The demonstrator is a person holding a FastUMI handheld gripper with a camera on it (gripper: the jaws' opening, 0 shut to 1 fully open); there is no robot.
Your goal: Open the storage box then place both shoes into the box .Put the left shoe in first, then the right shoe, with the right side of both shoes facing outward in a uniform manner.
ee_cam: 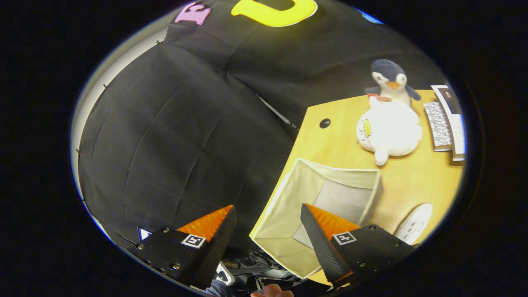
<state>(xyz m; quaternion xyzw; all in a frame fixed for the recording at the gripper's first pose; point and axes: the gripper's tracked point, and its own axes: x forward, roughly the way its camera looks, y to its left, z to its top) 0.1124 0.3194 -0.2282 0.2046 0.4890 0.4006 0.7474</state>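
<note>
My claw (268, 225) hangs spread and empty over the open storage box (330, 181) — lid step looks done; next I fetch the left shoe, likely the white one (414, 225).

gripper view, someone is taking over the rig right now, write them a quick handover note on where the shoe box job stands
Gripper: open, fingers spread wide, nothing between them.
Storage box: beige fabric box on the corner of the wooden desk, top open, tilted in this view; no shoe visible inside it. It sits just ahead of the fingers, and one finger overlaps its opening.
Shoes: one white shoe lies on the desk beside the box, beyond that finger; I cannot tell whether it is the left or the right.
Done: box looks open.
Left: both shoes, left one first, then right, right sides facing outward.
Also on the desk: a plush penguin and some books, well clear of the box.
</note>
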